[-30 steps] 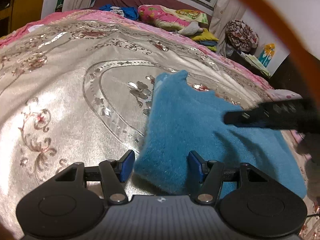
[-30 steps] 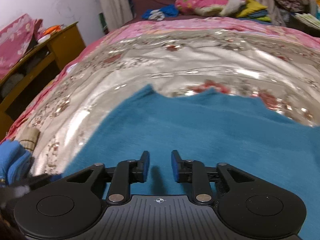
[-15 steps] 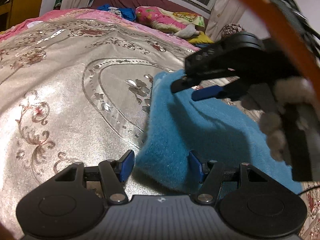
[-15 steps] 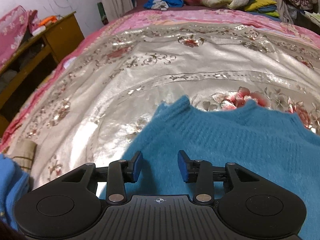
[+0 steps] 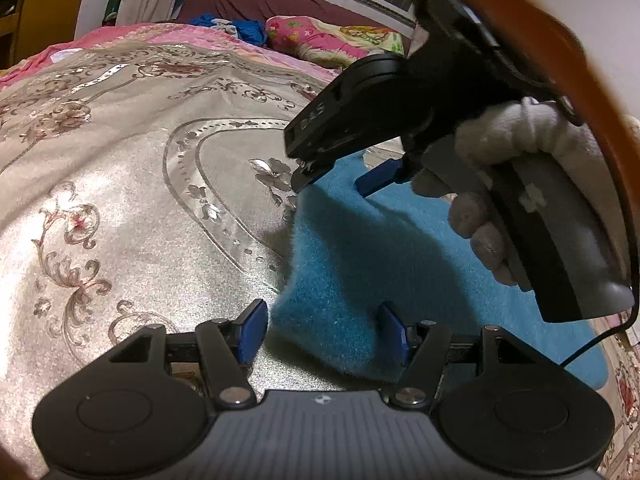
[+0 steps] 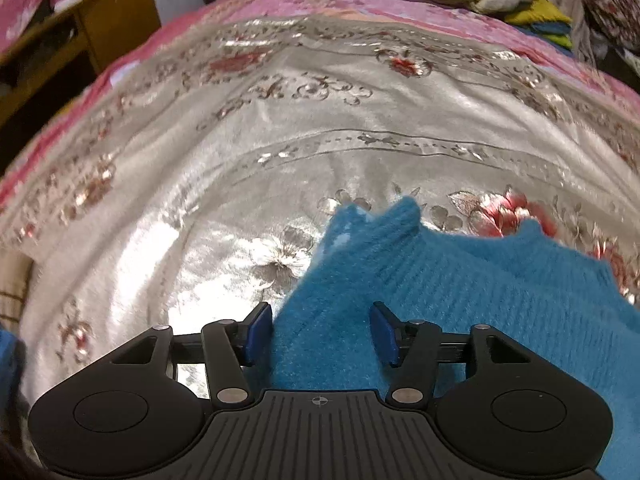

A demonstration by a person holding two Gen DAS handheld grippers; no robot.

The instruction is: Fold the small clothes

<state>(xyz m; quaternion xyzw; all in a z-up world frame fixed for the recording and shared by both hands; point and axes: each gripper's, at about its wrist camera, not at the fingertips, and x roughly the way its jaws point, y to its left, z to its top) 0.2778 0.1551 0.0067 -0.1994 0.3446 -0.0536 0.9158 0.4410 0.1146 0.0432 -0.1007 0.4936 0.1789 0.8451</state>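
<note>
On the bedspread point(image 6: 224, 184), a blue sweater point(image 5: 384, 264) is spread flat, its near left corner lying between the left gripper's point(image 5: 326, 330) pads and its far collar edge near the middle of the bed. Over the last second the right gripper point(image 6: 320, 332) has been carried across the sweater from its middle toward the far left corner, so that in the left wrist view it point(image 5: 336, 176) is now seen poised over that corner, held by a gloved hand point(image 5: 504, 184). Its jaws, nearly together a second ago, are opening; cloth lies between the pads but is not pressed. The left gripper has hardly shifted: its jaws stand about half open around the near corner, with nothing gripped. Both left corners thus appear to be lined up for pinching, probably so that this side can be folded over; no fold has yet been made.
</note>
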